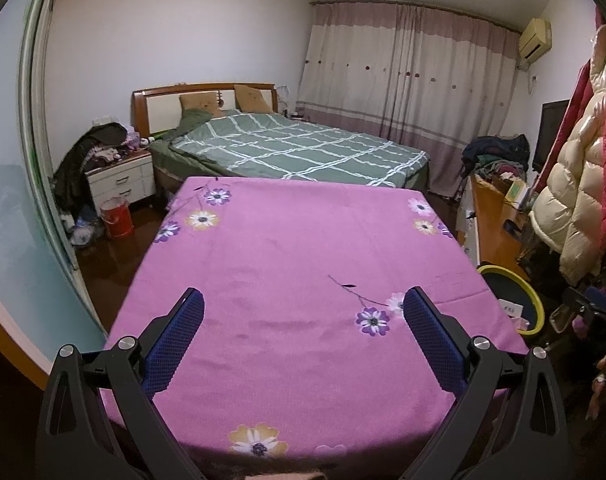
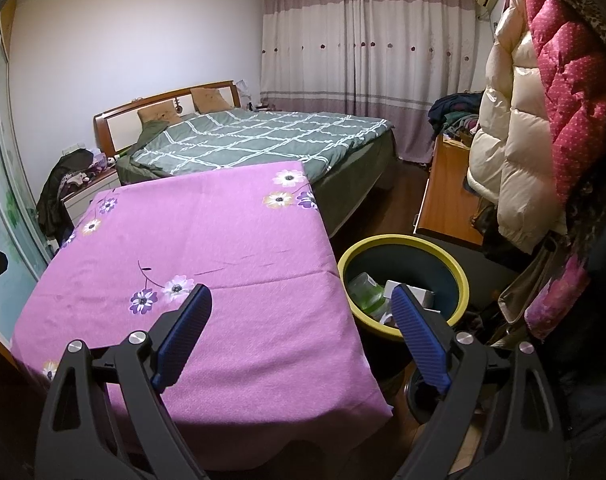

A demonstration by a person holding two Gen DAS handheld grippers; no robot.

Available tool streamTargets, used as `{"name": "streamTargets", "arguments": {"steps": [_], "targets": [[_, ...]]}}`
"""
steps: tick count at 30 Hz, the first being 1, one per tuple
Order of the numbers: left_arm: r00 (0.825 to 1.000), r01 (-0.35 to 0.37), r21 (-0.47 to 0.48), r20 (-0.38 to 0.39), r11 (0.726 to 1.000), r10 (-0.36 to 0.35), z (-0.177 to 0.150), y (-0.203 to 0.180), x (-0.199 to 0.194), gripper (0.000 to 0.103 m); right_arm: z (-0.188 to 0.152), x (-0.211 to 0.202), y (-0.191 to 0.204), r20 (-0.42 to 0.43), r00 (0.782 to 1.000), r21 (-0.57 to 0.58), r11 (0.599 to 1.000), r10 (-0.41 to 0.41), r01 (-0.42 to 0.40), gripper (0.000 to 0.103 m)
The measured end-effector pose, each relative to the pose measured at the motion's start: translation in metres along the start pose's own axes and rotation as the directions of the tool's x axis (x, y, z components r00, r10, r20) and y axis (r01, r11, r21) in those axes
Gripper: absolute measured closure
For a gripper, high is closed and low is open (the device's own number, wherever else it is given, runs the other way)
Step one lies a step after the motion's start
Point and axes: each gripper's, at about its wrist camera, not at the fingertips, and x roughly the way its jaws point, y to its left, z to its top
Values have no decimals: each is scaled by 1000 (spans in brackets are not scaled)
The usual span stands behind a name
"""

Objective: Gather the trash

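Note:
A dark bin with a yellow-green rim (image 2: 461, 268) stands on the floor right of the table; it shows at the right in the left wrist view (image 1: 537, 300). In it lie a clear green plastic bottle (image 2: 367, 294) and a white box (image 2: 413, 294). My right gripper (image 2: 301, 300) is open and empty, over the table's right edge beside the bin. My left gripper (image 1: 303, 300) is open and empty above the table's pink flowered cloth (image 1: 303, 248). No trash shows on the cloth.
A bed with a green checked quilt (image 1: 295, 148) lies behind the table. A nightstand piled with clothes (image 1: 119, 176) and a red bucket (image 1: 117, 216) are at the left. A wooden cabinet (image 2: 443, 200) and hanging padded coats (image 2: 523, 120) are at the right.

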Motion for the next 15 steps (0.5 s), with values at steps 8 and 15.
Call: {"name": "streamTargets", "arguments": {"steps": [8,15], "targets": [[999,-37,21,26,999,36,8,-2,10,5,8,15,7,-21,999,-19,1000,24,-24,16],[989,-139,17,-54,990,139,42,29,93,5,43,68,23,-38,998,-46,997,53,-55,12]]}}
